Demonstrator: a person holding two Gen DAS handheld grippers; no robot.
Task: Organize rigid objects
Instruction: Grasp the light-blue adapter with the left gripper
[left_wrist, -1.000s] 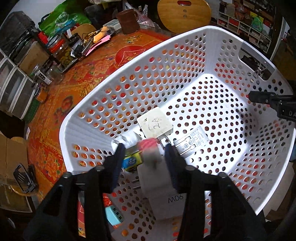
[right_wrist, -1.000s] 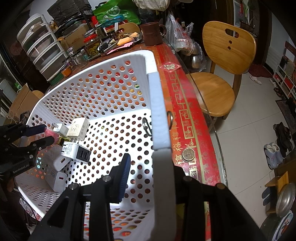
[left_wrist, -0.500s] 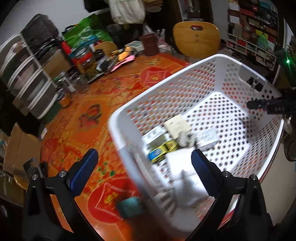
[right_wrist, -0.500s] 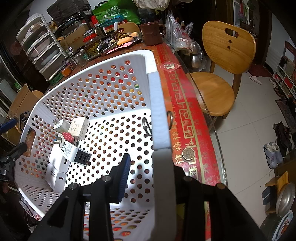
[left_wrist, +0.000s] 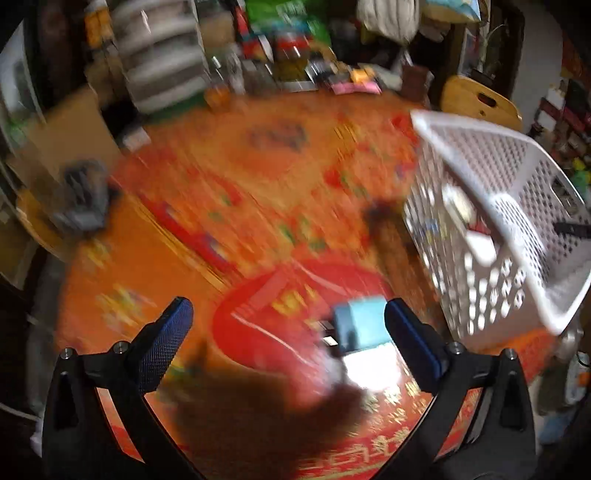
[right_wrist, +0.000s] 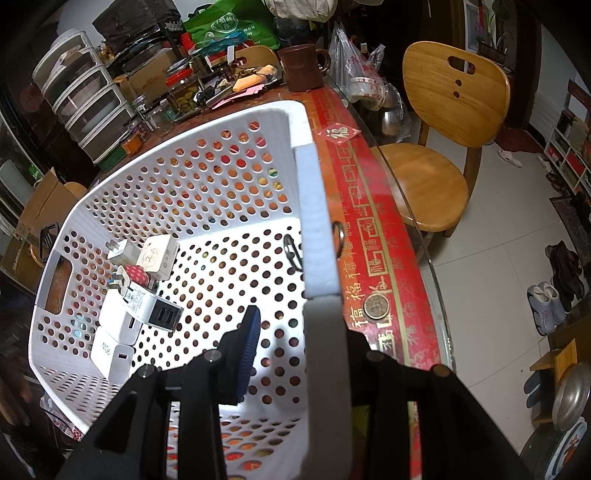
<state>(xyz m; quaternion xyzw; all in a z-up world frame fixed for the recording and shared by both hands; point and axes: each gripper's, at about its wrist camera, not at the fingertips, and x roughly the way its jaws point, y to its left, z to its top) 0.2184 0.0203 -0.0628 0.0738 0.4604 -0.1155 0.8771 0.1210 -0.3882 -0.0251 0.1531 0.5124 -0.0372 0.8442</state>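
Note:
A white perforated basket (right_wrist: 314, 221) stands on the orange-red tablecloth (left_wrist: 258, 192). Several white chargers (right_wrist: 151, 308) and a small red-topped plug (right_wrist: 135, 275) lie in its left end. My right gripper (right_wrist: 306, 343) is shut on the basket's near rim, with its blue pad inside the wall. In the blurred left wrist view, my left gripper (left_wrist: 286, 310) is over the cloth to the left of the basket (left_wrist: 517, 177), its jaws opening wide. A light-blue adapter (left_wrist: 360, 325) lies on the cloth between the fingers, close to the right one, and neither pad presses on it.
A wooden chair (right_wrist: 443, 110) stands beyond the table's glass edge on the right. A brown mug (right_wrist: 301, 68), jars, bags and plastic drawers (right_wrist: 85, 103) crowd the far side. A coin (right_wrist: 376, 306) lies on the red border beside the basket.
My left gripper let go of the red-topped plug inside the basket, opened wide and swung left out of the basket to over the light-blue adapter. The right gripper has kept still on the rim.

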